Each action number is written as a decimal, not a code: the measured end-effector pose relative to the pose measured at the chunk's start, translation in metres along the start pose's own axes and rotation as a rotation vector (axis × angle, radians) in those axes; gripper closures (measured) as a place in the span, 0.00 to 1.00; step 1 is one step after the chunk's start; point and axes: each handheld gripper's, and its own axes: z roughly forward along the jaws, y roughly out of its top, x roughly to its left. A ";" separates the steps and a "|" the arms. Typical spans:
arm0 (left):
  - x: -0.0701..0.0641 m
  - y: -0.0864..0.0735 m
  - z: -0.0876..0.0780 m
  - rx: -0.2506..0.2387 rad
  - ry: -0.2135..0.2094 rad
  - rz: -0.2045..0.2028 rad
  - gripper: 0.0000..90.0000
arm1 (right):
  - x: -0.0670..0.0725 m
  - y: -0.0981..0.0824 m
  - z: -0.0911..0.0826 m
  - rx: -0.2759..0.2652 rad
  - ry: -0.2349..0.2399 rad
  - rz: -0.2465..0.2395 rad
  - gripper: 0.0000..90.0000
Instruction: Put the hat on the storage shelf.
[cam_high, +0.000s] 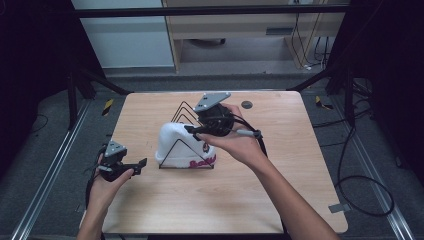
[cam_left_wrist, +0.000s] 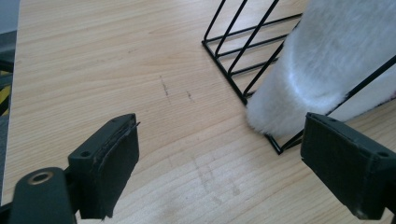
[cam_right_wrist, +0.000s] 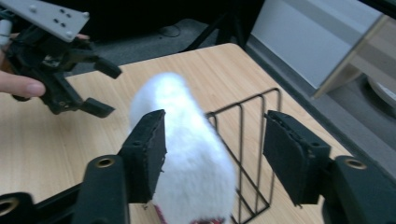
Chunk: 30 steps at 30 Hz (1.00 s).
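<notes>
A: Right claw (cam_high: 192, 129) with black jaws spread apart, poised just above the white fluffy fabric hat (cam_high: 181, 145), pads clear of the fur on either side, nothing clamped

B: And the left claw (cam_high: 141, 163)?

A: Jaws apart too, nothing between them, held low over the pale wooden table (cam_high: 225, 200), off to the side of the hat and pointed toward it. Seen along its own jaws, hat (cam_left_wrist: 327, 60) ahead and to the right, just past the right-hand pad

B: Where exactly, the hat?

A: Directly below and between the right claw's pads (cam_right_wrist: 152, 149), seated in the black wire rack with upright dividers (cam_right_wrist: 247, 154), wedged in a slot between two wires. Red lettering along the lower band, facing the person's side

B: Handling, by the look of it?

A: Probably very light, soft and floppy, no stiffness of its own; likely to sag and fold once lifted. Not fragile, not slippery — fur should give the pads good bite, though a shallow pinch may catch only fluff and slide off

B: Best place for a hold?

A: Rounded crown at the top, free of the wires, pinched deep enough to gather fabric. Rack looks light as well, so may ride up with the hat; worth steadying with the left claw at the base
</notes>
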 end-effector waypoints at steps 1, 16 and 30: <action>0.000 -0.001 0.000 0.003 0.002 0.001 0.12 | 0.000 0.000 0.000 0.000 0.000 0.000 0.42; 0.003 -0.011 0.003 0.023 0.011 0.020 0.08 | -0.028 -0.032 -0.036 -0.001 -0.090 0.094 0.27; 0.005 -0.023 0.016 0.071 0.045 0.038 0.08 | -0.043 -0.093 -0.057 0.035 -0.177 0.213 0.13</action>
